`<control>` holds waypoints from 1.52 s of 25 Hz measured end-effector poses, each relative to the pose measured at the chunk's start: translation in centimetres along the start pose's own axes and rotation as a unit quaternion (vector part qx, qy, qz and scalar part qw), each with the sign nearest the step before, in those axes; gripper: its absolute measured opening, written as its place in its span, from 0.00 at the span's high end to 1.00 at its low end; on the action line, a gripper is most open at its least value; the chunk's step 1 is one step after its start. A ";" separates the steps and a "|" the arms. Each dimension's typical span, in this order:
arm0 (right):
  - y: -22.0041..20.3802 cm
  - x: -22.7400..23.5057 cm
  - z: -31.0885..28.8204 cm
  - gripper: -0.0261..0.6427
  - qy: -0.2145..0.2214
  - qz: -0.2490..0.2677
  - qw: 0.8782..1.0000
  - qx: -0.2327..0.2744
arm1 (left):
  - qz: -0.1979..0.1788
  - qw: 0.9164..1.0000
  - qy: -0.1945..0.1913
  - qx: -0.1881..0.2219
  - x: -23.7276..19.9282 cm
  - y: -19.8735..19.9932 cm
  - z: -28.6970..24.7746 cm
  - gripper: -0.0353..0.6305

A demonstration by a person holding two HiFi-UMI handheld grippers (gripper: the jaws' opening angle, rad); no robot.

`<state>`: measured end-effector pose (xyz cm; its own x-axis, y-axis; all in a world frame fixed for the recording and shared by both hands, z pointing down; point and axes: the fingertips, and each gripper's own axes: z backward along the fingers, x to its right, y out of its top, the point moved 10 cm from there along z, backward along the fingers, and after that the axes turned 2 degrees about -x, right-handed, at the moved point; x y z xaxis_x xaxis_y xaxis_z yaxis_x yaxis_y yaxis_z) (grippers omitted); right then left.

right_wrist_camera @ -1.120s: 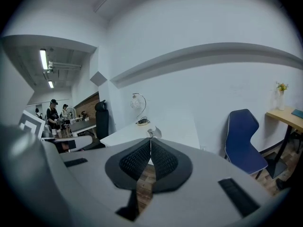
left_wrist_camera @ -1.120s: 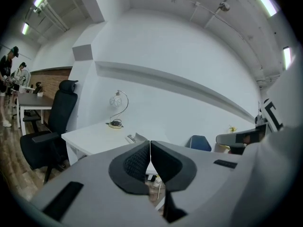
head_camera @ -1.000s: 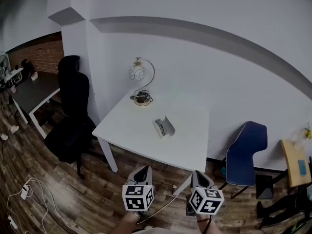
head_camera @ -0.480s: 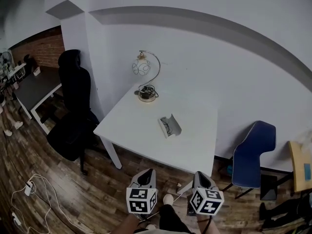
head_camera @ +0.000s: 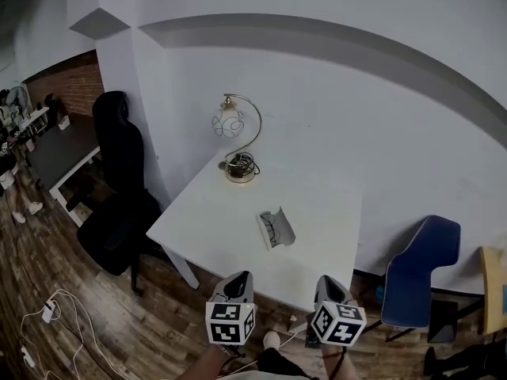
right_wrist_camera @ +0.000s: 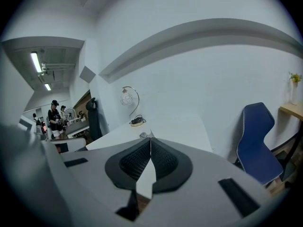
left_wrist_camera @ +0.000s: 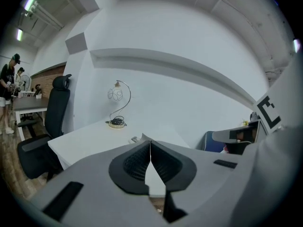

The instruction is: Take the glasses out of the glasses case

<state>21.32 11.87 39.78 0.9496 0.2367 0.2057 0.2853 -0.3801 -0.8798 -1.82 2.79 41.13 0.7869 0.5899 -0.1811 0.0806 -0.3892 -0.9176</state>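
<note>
The glasses case [head_camera: 276, 228] lies open near the middle of the white table [head_camera: 198, 224] with its lid raised. A dark shape inside is probably the glasses, though it is too small to be sure. A lamp [head_camera: 238, 141] stands at the table's far edge, well apart from the case, so the way in from the near side looks free. The person stands off the near edge, and both tools hang low, short of the table. The left gripper [head_camera: 238, 279] and right gripper [head_camera: 326, 282] sit side by side, pointed toward the case. Each one's jaws are pressed together with nothing between them. That suits carrying them in rather than grasping, and they would need to part before reaching the case.
</note>
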 end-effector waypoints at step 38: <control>7.6 4.3 -19.4 0.91 0.039 -0.013 0.996 -0.080 | 0.015 0.997 0.037 -0.059 -4.7 5.2 -17.6 0.92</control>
<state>30.12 -7.36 42.26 0.9470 0.1802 0.2660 0.3212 -0.5142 -0.7952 5.72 -14.49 43.42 0.8324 0.5252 -0.1765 0.1256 -0.4891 -0.8631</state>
